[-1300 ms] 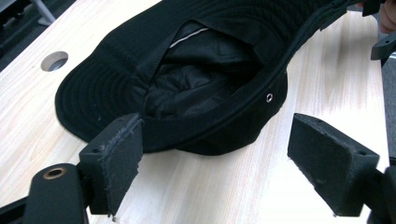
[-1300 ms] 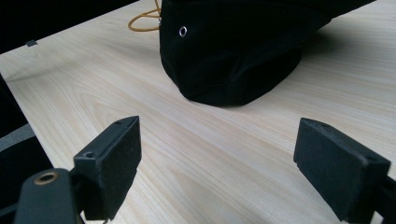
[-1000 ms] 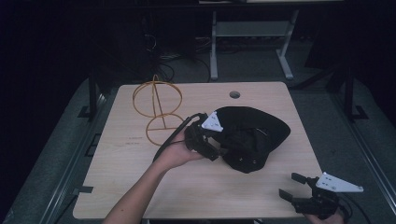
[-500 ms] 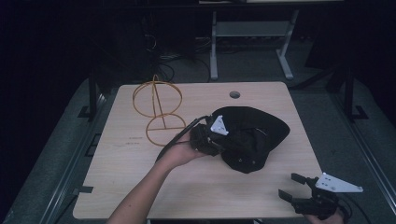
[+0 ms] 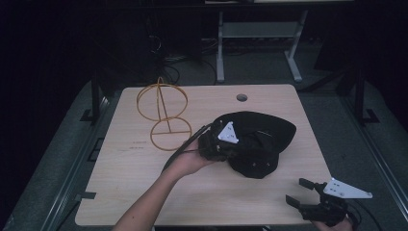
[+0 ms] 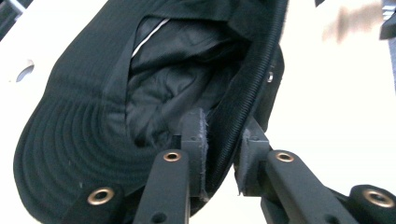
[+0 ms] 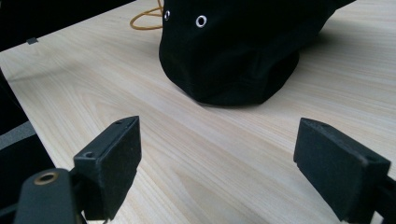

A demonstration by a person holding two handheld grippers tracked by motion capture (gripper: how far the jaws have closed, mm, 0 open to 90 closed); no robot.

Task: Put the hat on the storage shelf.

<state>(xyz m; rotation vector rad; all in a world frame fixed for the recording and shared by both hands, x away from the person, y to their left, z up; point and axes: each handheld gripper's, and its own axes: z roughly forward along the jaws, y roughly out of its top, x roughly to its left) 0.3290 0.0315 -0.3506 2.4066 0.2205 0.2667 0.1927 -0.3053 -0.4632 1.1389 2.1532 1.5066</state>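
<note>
At frame centre, left gripper (image 5: pixel 230 144) jaws, wide apart a second earlier, have just closed onto the black cap's (image 5: pixel 262 139) rim; right gripper (image 5: pixel 302 192) stays open, lower right.

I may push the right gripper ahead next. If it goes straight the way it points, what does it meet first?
Most likely the black cap: it sits ahead of the open right gripper, with bare table between them.
</note>
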